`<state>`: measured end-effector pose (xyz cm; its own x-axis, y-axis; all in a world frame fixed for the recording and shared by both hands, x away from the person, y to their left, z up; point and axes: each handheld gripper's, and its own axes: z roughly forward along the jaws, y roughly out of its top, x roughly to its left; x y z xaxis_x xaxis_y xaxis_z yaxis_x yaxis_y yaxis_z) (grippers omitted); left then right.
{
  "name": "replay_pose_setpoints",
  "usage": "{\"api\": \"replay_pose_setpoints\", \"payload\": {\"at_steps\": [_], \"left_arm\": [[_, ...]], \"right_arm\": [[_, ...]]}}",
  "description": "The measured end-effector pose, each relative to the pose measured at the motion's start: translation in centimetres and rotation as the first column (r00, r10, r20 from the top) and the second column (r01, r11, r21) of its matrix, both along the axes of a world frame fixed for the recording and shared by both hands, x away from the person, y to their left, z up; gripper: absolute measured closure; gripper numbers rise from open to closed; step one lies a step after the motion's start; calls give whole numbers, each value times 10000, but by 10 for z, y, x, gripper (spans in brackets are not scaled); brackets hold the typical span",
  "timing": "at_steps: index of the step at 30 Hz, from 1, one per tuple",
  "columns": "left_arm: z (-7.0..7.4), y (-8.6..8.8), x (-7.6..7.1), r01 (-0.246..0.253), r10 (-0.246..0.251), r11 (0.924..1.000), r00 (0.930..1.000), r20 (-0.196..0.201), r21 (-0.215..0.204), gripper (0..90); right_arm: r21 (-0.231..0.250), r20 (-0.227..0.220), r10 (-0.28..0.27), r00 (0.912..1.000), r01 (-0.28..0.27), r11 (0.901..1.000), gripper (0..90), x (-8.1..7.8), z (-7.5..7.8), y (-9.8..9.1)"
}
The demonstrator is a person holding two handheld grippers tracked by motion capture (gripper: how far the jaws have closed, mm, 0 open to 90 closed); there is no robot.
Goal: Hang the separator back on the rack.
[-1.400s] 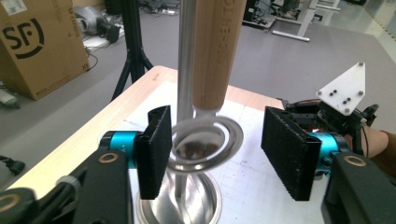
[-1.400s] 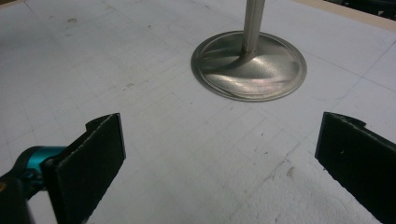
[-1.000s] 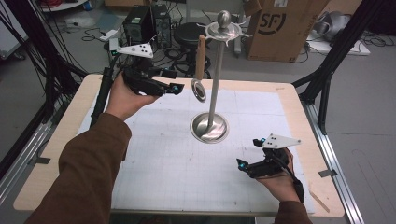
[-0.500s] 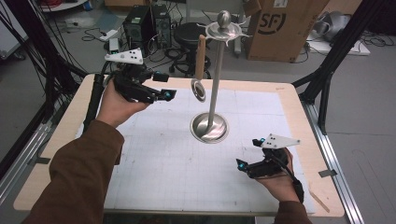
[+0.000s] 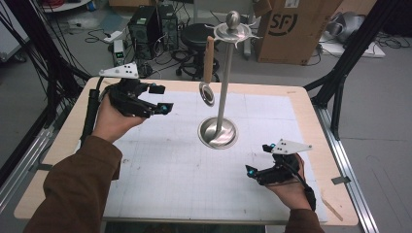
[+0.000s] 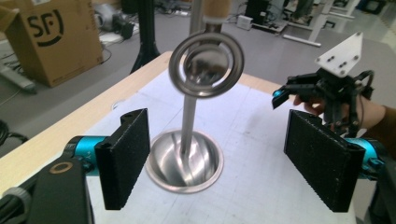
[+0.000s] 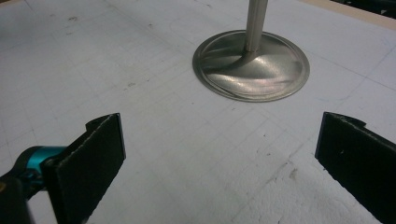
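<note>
now my left gripper (image 5: 158,99) hangs above the counter (image 5: 301,104) at about ten o'clock, jaws spread wide and holding nothing, aimed at the ladle (image 5: 207,73) that dangles from the stand (image 5: 224,87). in the left gripper view the ladle (image 6: 206,65) bowl sits between my jaws but farther off, its wooden handle running up out of the top edge. my right gripper (image 5: 260,167) rests low near five o'clock, jaws likewise wide and empty, facing the stand (image 7: 252,65) base.

i judge the ladle light and stiff: a polished steel bowl, likely slick against my pads, on a wooden handle that should give better grip. it hangs free from a hook at the stand's top disc, so it will probably swing at a touch. i would take it on the wooden handle, just above the metal neck, and lift it up before pulling away. the stand looks tall on a modest base; a sideways tug could tip it.

compared with a second ago, my left gripper has drawn back from the ladle toward nine o'clock and a little farther up the counter; then its tips were nearly at the bowl. my right gripper has not moved, and the ladle hangs as it did.
</note>
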<state>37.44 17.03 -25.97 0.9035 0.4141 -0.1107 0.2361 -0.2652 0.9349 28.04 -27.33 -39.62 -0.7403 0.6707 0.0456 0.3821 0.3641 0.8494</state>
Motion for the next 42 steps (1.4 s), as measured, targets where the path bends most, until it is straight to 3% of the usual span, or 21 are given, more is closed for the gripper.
{"api": "replay_pose_setpoints", "payload": {"at_steps": [5,7,13,18,25,31,42], "left_arm": [[-12,9,-4,-215,215,9998,9997,-70,-58,201],[-16,11,-7,-392,393,9992,9992,-50,118,187],[-30,20,-15,-578,577,9983,9982,-137,-92,162],[-37,26,-21,-546,544,9983,9985,-109,-212,156],[-52,30,-31,-523,523,9986,9986,-99,-59,146],[-62,37,-42,-575,571,9975,9983,-123,-418,145],[-78,42,-52,-629,626,9979,9979,-182,-130,130]], "right_arm": [[-12,-3,60,10000,-60,10000,4,0,-1,2],[15,14,57,10000,-57,10000,4,0,0,2],[8,21,72,10000,-72,10000,4,1,-1,2],[-37,-6,105,9999,-105,9999,4,1,-1,3],[-47,-56,97,9999,-97,9999,4,2,-2,4],[-64,-16,99,9999,-99,9999,4,2,-2,3],[-58,-37,74,10000,-74,10000,4,2,-2,3]]}}
